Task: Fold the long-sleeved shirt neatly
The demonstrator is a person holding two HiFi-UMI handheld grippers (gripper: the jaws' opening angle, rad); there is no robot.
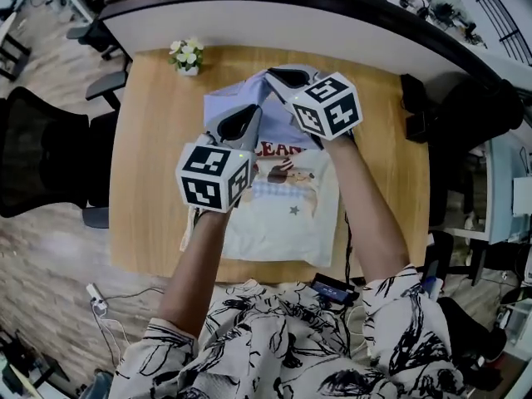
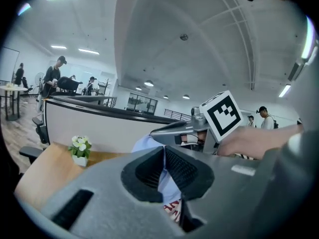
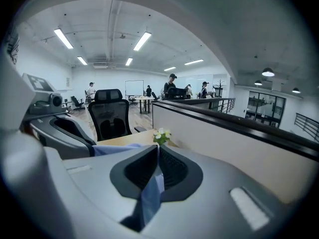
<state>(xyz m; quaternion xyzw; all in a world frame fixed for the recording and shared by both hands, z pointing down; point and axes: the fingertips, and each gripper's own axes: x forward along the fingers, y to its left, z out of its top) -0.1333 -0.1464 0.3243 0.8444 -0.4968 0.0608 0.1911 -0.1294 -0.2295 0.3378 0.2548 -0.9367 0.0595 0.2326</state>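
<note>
head view: long-sleeved shirt point(image 1: 287, 210) lies mid-surface point(image 1: 150, 156), long axis 12 to 6 o'clock, hem at 6; its 12 o'clock end is held up off the surface.
left gripper view: left hand-held gripper point(image 2: 164, 151) pinched narrow on the shirt's pale cloth.
right gripper view: right hand-held gripper point(image 3: 157, 151) likewise clamps a shirt fold.
handling: light, limp, probably slumps; best gripped at edges and corners.

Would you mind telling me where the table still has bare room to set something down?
Bare wood runs down the left of the table, from the flower pot to the near edge, and along the right beside the shirt. The middle is crowded: the left gripper and right gripper both pinch shirt fabric there. A dark device lies at the near edge.
</note>
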